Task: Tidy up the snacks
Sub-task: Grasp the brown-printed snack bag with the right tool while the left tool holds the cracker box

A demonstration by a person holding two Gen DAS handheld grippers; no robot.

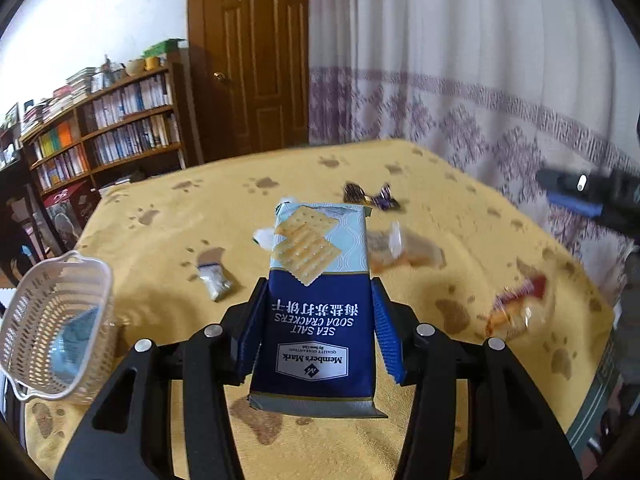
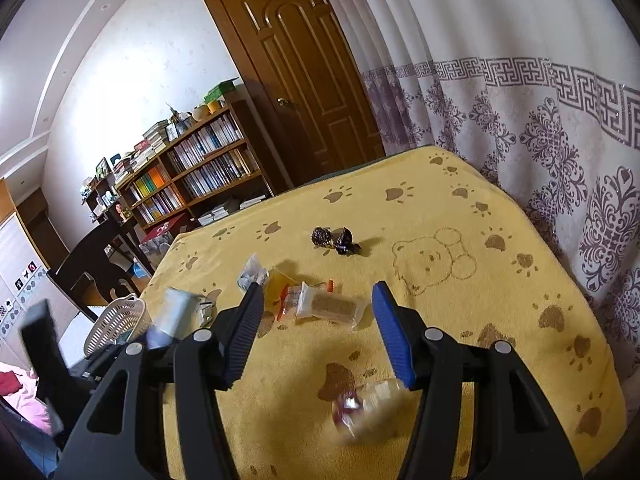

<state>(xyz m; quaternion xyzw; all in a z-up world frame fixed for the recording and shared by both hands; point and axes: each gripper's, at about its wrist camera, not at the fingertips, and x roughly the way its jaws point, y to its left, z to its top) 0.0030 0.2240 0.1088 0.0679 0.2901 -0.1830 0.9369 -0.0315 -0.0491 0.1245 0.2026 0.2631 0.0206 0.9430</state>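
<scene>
Two grippers are up over the yellow paw-print worktop (image 2: 440, 208). The left gripper (image 1: 316, 320) pinches a blue soda cracker pack (image 1: 320, 300) between its jaws, held above the worktop, right of the white basket (image 1: 52, 320). The right gripper (image 2: 316, 320) has its jaws spread, empty, nearer than the clear-wrapped snack bar (image 2: 332, 306).

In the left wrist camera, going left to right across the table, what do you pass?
White plastic basket → small clear packet → soda cracker pack held in the left gripper → red and clear wrapped snack.
</scene>
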